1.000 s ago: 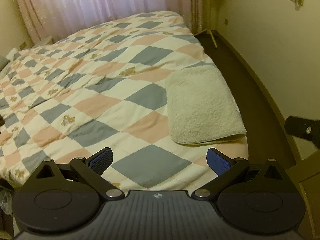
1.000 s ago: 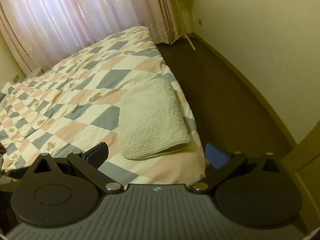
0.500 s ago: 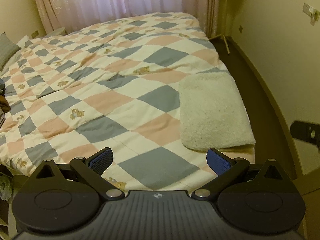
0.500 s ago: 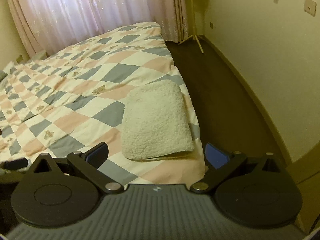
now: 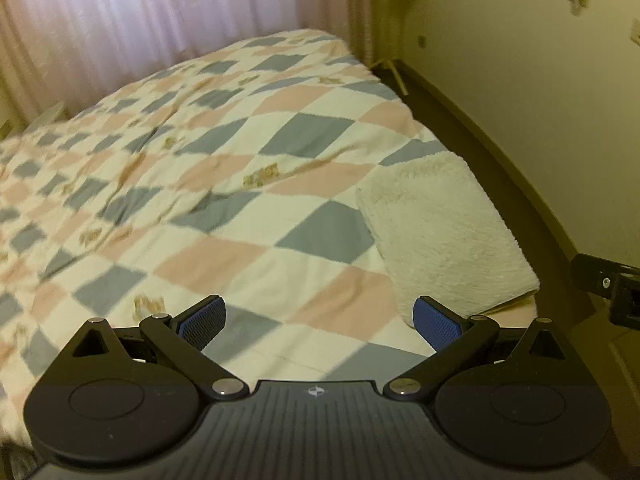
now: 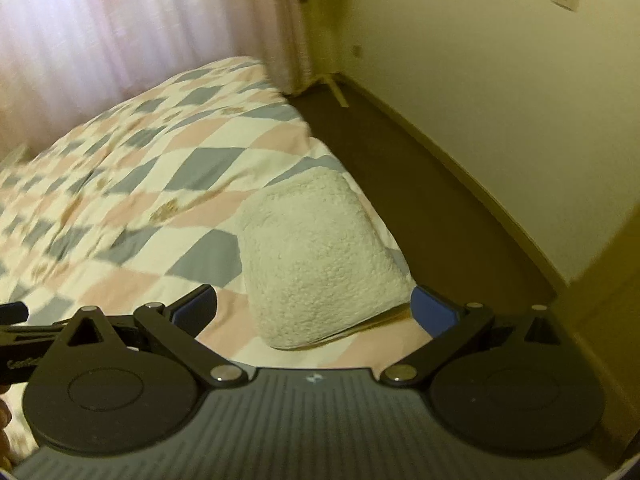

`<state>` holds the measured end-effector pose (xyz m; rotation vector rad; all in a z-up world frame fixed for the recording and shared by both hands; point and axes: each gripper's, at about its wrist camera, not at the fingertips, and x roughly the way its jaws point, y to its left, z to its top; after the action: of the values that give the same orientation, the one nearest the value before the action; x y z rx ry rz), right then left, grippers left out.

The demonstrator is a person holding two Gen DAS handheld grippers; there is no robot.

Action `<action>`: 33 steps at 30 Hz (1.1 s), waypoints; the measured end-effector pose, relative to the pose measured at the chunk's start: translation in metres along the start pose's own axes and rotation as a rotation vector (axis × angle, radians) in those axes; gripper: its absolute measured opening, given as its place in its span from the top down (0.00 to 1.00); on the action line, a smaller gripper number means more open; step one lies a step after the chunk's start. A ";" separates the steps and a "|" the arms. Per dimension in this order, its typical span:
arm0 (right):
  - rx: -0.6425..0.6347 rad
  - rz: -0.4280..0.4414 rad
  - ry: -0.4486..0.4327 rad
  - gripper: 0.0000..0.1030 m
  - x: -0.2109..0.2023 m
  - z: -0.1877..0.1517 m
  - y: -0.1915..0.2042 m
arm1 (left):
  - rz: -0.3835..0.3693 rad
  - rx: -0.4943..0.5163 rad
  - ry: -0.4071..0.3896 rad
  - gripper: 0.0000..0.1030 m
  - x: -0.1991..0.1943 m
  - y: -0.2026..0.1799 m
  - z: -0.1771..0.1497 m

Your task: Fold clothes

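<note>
A cream fleece garment (image 5: 444, 232) lies folded into a thick rectangle at the bed's near right corner; the right wrist view shows the same fleece garment (image 6: 320, 252) just ahead of the fingers. My left gripper (image 5: 320, 322) hangs open above the quilt, its right blue pad (image 5: 434, 324) close to the bundle's near edge. Over the bed's corner my right gripper (image 6: 314, 308) is open as well, empty, with the bundle showing between its fingers. Part of the right gripper (image 5: 608, 284) shows at the right edge of the left wrist view.
A quilt of grey, pink and cream diamonds (image 5: 208, 184) covers the bed. Dark floor (image 6: 408, 184) runs between the bed and the yellow wall (image 6: 500, 80). Pale curtains (image 5: 152, 20) hang behind. A tripod leg (image 6: 336, 88) stands in the corner.
Both views have shifted and blurred: the grippers have come down closer to the bed, and the folded fleece now sits nearer the fingers. The fleece itself has not moved.
</note>
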<state>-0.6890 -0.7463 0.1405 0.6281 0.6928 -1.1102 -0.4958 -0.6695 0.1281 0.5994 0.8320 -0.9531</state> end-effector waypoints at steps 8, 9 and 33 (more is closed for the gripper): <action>0.239 -0.080 0.031 0.00 -0.013 -0.025 0.031 | -0.119 0.146 0.023 0.01 0.024 0.035 0.013; 0.241 -0.092 0.040 0.00 -0.015 -0.028 0.035 | -0.125 0.153 0.021 0.01 0.025 0.037 0.013; 0.154 -0.110 0.085 0.00 -0.050 -0.071 0.039 | -0.105 0.156 0.015 0.01 -0.013 0.041 -0.034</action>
<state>-0.6790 -0.6515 0.1378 0.7790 0.7262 -1.2530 -0.4754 -0.6189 0.1240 0.7029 0.8132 -1.1174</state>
